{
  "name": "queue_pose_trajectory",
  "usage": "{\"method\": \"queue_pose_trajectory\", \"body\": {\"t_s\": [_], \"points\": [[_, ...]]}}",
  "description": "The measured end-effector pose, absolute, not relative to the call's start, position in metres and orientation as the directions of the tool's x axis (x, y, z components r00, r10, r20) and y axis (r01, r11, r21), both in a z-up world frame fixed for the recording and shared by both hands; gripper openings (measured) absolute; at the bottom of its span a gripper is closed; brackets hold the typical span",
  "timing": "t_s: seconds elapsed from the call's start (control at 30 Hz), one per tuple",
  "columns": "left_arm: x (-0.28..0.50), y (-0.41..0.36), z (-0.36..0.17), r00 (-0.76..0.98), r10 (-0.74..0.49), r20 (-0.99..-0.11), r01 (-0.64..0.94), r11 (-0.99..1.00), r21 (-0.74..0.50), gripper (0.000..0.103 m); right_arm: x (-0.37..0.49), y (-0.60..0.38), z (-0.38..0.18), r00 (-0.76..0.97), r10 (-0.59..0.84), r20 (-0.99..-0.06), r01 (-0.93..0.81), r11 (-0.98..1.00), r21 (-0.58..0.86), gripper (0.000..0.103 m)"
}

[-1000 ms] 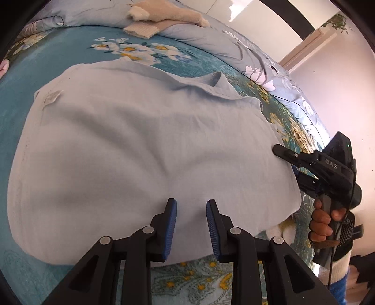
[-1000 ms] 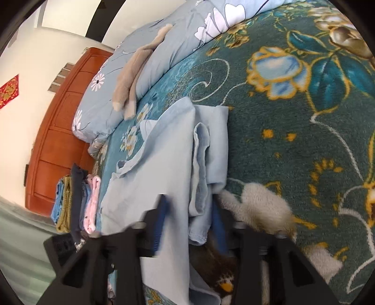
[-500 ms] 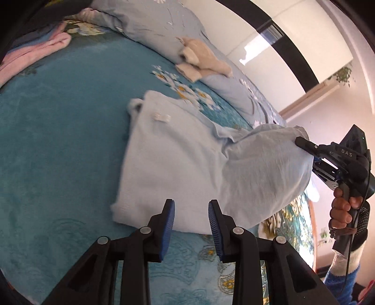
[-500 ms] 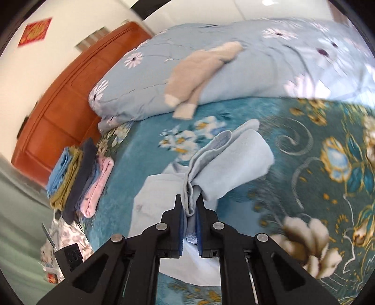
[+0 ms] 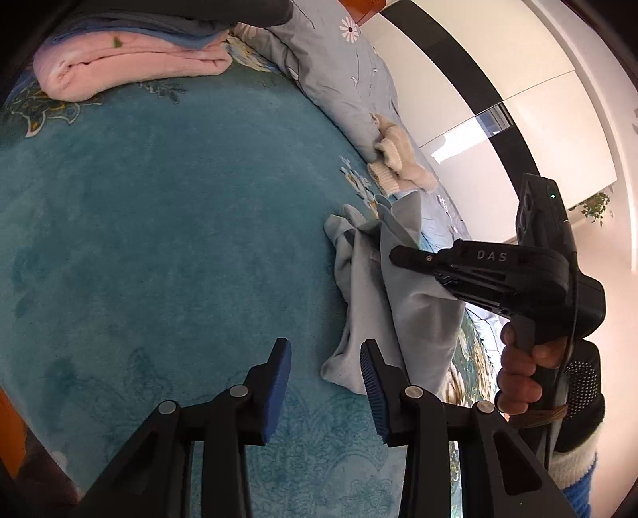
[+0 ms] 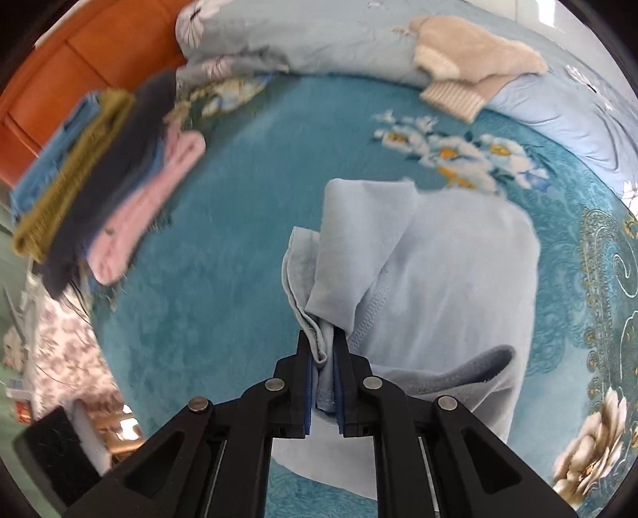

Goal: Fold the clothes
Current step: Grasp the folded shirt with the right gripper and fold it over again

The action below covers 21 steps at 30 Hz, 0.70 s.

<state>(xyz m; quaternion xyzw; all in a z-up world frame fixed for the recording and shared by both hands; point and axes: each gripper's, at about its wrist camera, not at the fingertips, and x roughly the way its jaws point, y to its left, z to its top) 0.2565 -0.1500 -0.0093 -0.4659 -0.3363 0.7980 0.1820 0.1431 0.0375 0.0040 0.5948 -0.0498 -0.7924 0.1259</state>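
Note:
A pale blue garment [image 6: 450, 271] hangs bunched over the teal floral bedspread [image 6: 223, 255]. My right gripper [image 6: 323, 350] is shut on a gathered edge of it and holds it up off the bed. In the left wrist view the garment [image 5: 375, 303] drapes down from the right gripper [image 5: 402, 255], with its lower end touching the bedspread [image 5: 159, 239]. My left gripper [image 5: 325, 366] is open and empty, just left of the garment's hanging lower end.
A stack of folded clothes [image 6: 99, 191], pink on top [image 5: 131, 59], lies at the bed's far left by the orange headboard [image 6: 79, 51]. A cream sweater [image 6: 474, 67] rests on the grey-blue floral duvet [image 6: 319, 36].
My right gripper closed on the garment's edge, lifted it off the bed and carried it leftward, so it now hangs bunched. My left gripper stayed open and swung left.

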Motion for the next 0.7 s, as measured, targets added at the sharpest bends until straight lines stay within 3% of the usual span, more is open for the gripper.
{"method": "queue_pose_trajectory", "body": {"t_s": [0.17,0.27,0.43,0.7], "points": [[0.252,-0.152,-0.016,-0.492,0.629,-0.602,0.031,-0.678,-0.734,0.042,0.158,0.025,0.016,-0.227,-0.365,-0.903,0.229,-0.921,0.315,0.028],[0.249,-0.141,-0.013,-0.479,0.656,-0.582,-0.009,-0.667,-0.745,0.044,0.174,0.038,0.039,-0.255,-0.468,-0.846,0.27,-0.875,0.403,0.028],[0.24,-0.118,-0.011,-0.438,0.709,-0.553,-0.051,-0.634,-0.772,0.053,0.196,0.094,0.065,-0.429,-0.415,-0.802,0.241,-0.909,0.341,0.034],[0.228,-0.098,-0.02,-0.402,0.748,-0.528,-0.005,-0.578,-0.816,0.054,0.198,0.15,0.024,-0.404,-0.512,-0.758,0.179,-0.857,0.483,0.04]]}}
